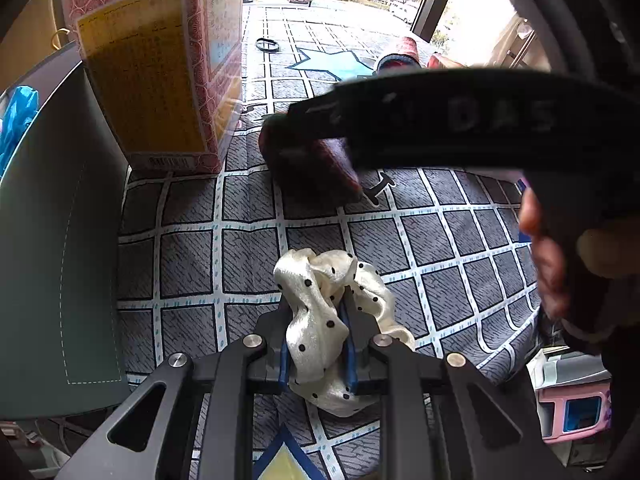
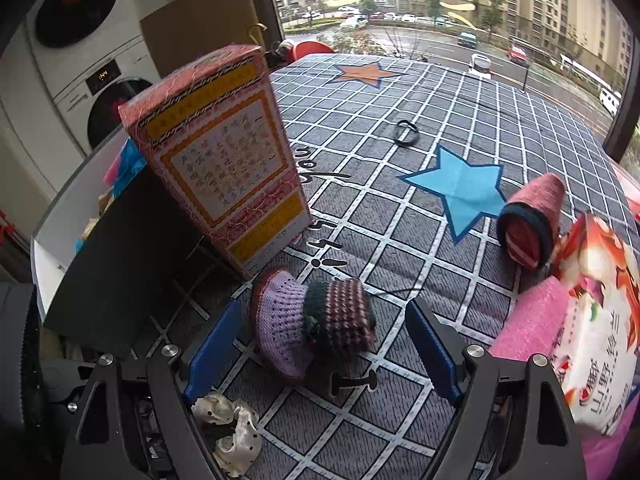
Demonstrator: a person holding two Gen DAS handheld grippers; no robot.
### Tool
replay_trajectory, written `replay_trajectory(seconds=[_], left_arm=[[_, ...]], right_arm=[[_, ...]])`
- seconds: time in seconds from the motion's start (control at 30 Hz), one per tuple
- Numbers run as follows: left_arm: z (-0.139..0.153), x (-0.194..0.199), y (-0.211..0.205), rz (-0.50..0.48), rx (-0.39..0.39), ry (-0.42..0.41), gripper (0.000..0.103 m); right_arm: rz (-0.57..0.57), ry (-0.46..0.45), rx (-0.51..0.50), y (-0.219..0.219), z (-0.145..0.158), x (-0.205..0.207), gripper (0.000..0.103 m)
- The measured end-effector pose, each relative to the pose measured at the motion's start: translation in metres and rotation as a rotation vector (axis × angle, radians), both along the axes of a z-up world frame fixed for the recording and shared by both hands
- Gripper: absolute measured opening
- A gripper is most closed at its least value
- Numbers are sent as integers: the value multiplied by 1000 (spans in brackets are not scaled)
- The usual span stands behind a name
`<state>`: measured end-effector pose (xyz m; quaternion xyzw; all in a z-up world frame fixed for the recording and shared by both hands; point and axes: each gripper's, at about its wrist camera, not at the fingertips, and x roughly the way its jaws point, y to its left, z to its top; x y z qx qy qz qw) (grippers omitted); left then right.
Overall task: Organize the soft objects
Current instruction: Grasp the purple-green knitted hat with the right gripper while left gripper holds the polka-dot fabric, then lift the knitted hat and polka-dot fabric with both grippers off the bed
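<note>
Here we work on the checked cloth [image 2: 460, 280], beside the tall red box [image 2: 216, 160]. Our right gripper [image 2: 320, 356], spread wide, frames the knitted hat [image 2: 312, 320]; close low and centred. Our left gripper [image 1: 318, 344] pinches the dotted scrunchie [image 1: 320, 320].
</note>
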<state>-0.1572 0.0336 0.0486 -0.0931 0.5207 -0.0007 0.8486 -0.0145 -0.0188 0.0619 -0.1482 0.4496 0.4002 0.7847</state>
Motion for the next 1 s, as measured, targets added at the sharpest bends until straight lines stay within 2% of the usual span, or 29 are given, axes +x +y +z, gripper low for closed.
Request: replay_trajectory(seconds=[0.07,0.1,0.13,0.23,0.37,0.5,0.63,0.77,0.9,0.93,1.0], left_arm=[[0,-1,2,-3,8,-1,23],[0,-1,1,-5,11,-2,23],[1,-2,3,-6,11,-2,23],[2,-4,3,-11,16,-3,23],[2,-2,-5,-17,38,0,23],[1,0,-10,-7,60,14,23],[1,7,-14,-15,52,25,21],[0,16,-20,-28,50,31,21],[-4,22,-23,-38,65,41,21],[-5,22,-24,-39,69,39,21],[-5,20,-24,-36,74,27,21]], right_arm=[[50,5,-32,12,-10,1,85],[69,9,-54,17,-16,0,79],[65,-9,-78,20,-21,0,56],[57,-37,-85,15,-20,-5,50],[8,-79,-63,-14,-5,-21,50],[-106,-93,-9,-62,21,-35,50],[-237,-132,-27,-111,38,-47,50],[-379,-115,-104,-149,27,-42,50],[-427,-36,-167,-163,-5,-35,50],[-430,-26,-169,-164,-14,-35,54],[-449,-48,-142,-170,-21,-39,55]])
